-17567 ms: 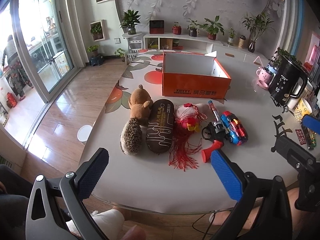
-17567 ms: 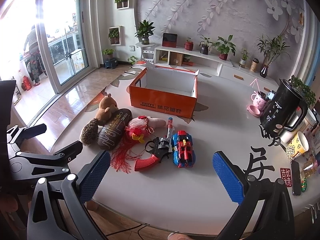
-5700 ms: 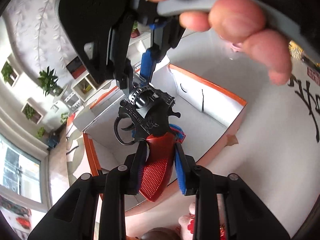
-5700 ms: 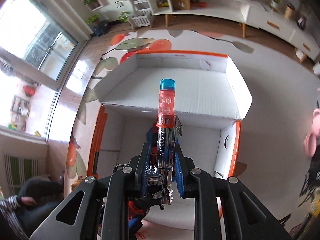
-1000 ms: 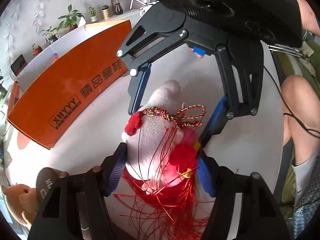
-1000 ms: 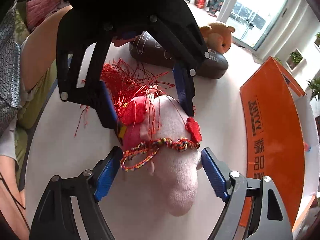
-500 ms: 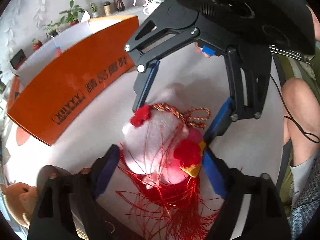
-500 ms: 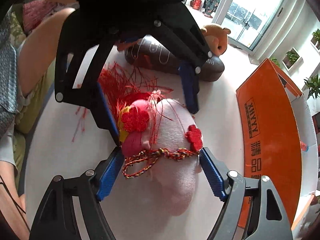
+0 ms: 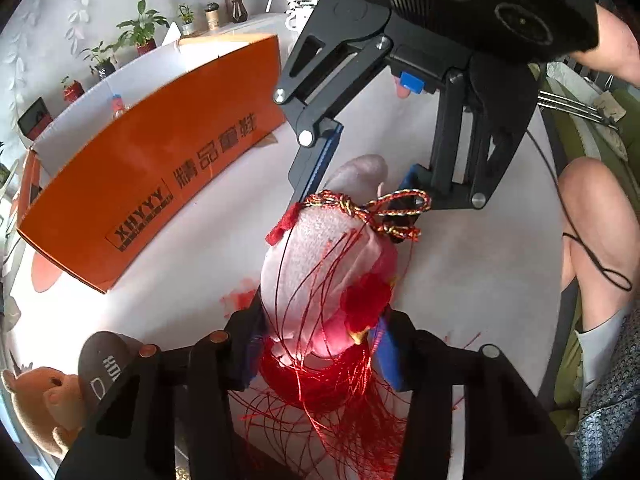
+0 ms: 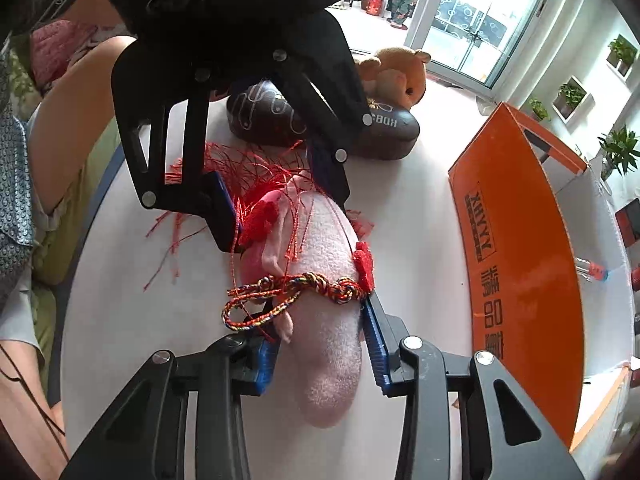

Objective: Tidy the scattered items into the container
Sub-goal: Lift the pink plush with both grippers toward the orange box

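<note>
A pink plush toy [image 9: 320, 256] [image 10: 324, 264] with red tassels, red flowers and a braided cord lies on the white table, and both grippers hold it from opposite ends. My left gripper [image 9: 320, 340] [image 10: 276, 196] is closing, its blue pads pressing into the tasselled end. My right gripper [image 10: 320, 344] [image 9: 364, 176] is closing too, squeezing the plain pink end. The orange box [image 9: 160, 160] [image 10: 520, 240] stands open beside the toy, with the tip of a toy gun [image 10: 592, 270] showing inside.
A dark brown pouch [image 10: 320, 128] [image 9: 104, 364] and a brown teddy bear [image 10: 396, 72] [image 9: 36, 404] lie on the table beyond the tassels. A person's legs [image 9: 592, 240] sit close to the table's rounded edge. Shelves with plants line the far wall.
Both pairs of jaws have narrowed from wide apart to pressing on the plush toy, which is now squeezed slimmer. The hands have stayed in place.
</note>
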`<state>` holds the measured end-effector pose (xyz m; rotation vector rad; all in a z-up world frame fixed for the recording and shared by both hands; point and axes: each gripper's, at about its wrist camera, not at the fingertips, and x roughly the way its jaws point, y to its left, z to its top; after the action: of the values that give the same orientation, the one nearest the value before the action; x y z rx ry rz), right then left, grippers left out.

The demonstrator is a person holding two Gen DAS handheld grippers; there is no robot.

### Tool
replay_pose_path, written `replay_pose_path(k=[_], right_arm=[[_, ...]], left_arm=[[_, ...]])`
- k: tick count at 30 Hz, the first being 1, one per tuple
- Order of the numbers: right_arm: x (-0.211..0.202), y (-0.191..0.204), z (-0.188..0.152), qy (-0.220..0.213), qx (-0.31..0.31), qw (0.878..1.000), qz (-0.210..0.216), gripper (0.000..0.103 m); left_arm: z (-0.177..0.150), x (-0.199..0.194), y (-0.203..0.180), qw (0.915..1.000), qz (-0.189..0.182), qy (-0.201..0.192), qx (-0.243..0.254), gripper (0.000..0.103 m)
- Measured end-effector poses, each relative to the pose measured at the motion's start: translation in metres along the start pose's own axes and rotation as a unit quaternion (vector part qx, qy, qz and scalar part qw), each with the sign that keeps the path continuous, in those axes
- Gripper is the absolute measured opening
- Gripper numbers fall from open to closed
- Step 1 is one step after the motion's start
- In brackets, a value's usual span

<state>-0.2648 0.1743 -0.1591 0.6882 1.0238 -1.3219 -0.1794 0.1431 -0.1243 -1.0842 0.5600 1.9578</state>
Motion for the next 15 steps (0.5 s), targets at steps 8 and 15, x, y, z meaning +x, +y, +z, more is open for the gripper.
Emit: replay_pose_path(k=[8,15], right_arm=[[-0.045,0.025,-0.008,-0.003,0.001,1.0,-0.02,0.035],[-0.094,0.037,0.004,-0.003,-0.007,0.999,-0.051,0.035]], left_arm=[[0.014,-0.03,-0.015,0.9997,0.016,-0.013,0.016,0.044],[0.038,-0.066,-0.017,0.9982,0.043,-0.026,0.033,0.044]])
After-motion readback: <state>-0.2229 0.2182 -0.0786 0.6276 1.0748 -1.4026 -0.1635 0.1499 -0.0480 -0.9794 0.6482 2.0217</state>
